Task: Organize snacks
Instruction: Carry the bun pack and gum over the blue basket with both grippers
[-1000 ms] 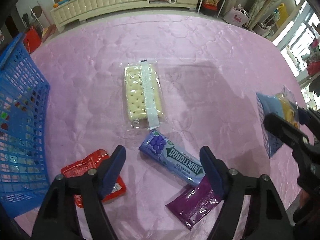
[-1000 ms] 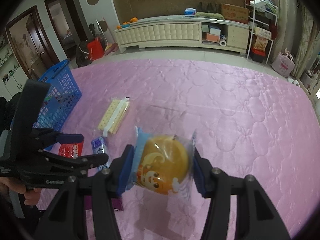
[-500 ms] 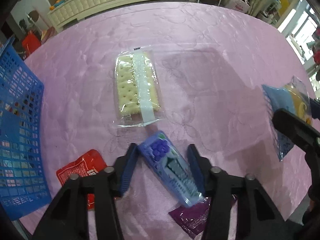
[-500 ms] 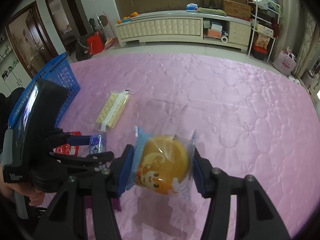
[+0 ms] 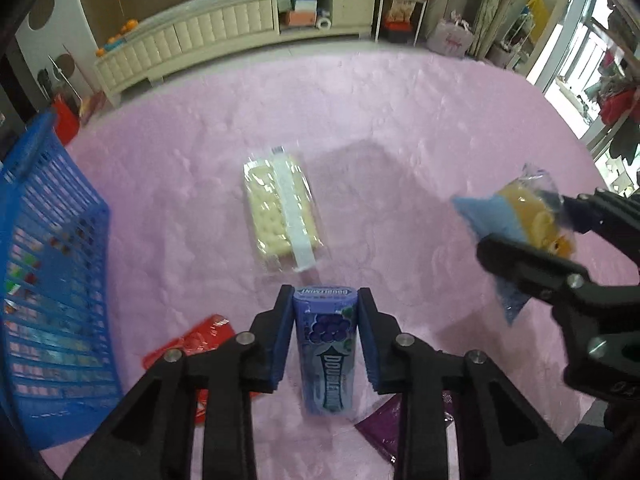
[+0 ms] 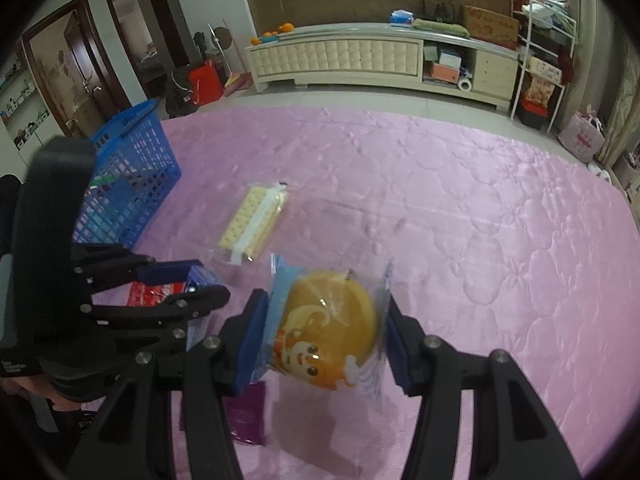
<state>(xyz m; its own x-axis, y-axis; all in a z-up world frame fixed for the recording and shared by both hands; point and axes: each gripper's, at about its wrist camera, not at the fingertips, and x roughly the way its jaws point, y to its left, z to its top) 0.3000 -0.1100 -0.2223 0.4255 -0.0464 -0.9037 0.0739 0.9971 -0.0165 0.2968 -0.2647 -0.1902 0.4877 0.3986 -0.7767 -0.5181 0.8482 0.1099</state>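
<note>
My left gripper (image 5: 323, 320) is shut on a purple Doublemint gum pack (image 5: 327, 344) and holds it above the pink tablecloth (image 5: 360, 120). My right gripper (image 6: 322, 320) is shut on a wrapped yellow bun (image 6: 326, 328) with a cartoon face; the bun also shows in the left wrist view (image 5: 520, 220). A clear pack of crackers (image 5: 282, 216) lies mid-table, also in the right wrist view (image 6: 256, 220). A blue basket (image 5: 44, 280) with snacks inside stands at the left, also in the right wrist view (image 6: 128, 176).
A red packet (image 5: 192, 340) lies by the basket and a dark purple packet (image 5: 388, 428) lies near the table's front edge. The left gripper (image 6: 188, 288) sits just left of the bun. A cream cabinet (image 6: 340, 60) stands beyond the table.
My left gripper closed on the gum pack and lifted it, turning it upright between the fingers. The right gripper kept holding the bun, nearly still.
</note>
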